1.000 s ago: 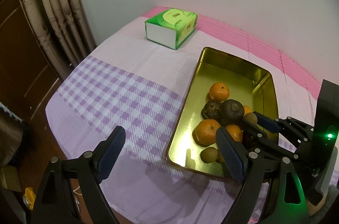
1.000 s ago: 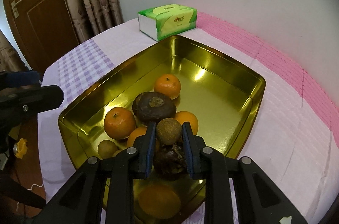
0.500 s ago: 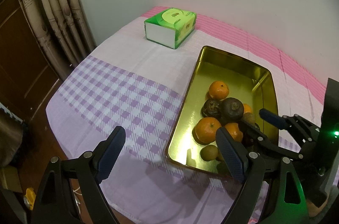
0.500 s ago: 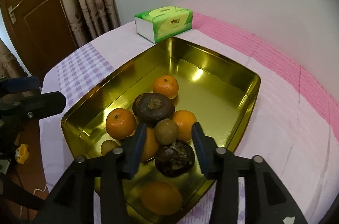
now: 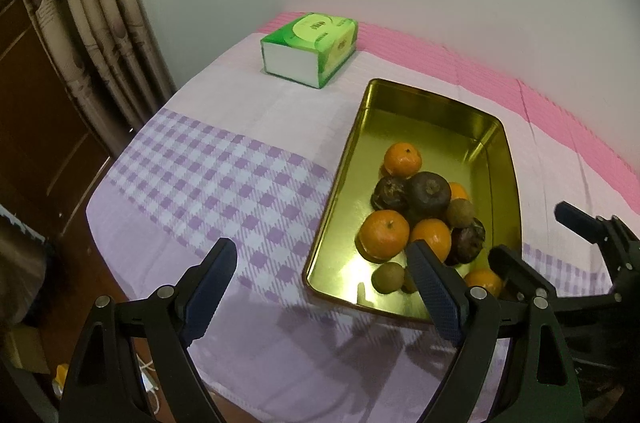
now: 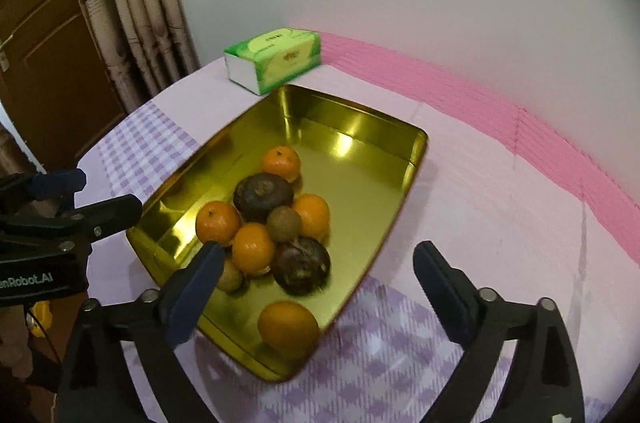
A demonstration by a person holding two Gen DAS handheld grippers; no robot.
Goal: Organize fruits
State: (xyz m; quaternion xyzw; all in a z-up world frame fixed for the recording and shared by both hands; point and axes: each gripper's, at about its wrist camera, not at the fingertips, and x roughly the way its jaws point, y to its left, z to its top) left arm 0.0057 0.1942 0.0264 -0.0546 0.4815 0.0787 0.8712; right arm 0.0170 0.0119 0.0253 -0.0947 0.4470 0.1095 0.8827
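A gold metal tray (image 5: 492, 159) (image 6: 360, 127) holds a heap of fruit: several oranges (image 6: 218, 221), two dark wrinkled fruits (image 6: 262, 193) and small brown ones. One small brown fruit (image 6: 283, 223) (image 5: 460, 213) rests on top of the heap. My right gripper (image 6: 318, 255) (image 5: 532, 235) hovers over the tray's near end. Its jaws are opening wide, with nothing between the pads. My left gripper (image 5: 320, 255) (image 6: 92, 193) hangs open and empty above the checked cloth at the tray's left side.
A green tissue box (image 5: 308, 51) (image 6: 276, 61) stands on the cloth behind the tray. The wall runs along the far side. Curtains (image 5: 100, 23) and a brown door (image 6: 48, 55) lie past the table's left edge.
The right gripper let go of the small brown fruit, spread its jaws wide and drew back and up. The fruit stayed on the heap. The left gripper kept still.
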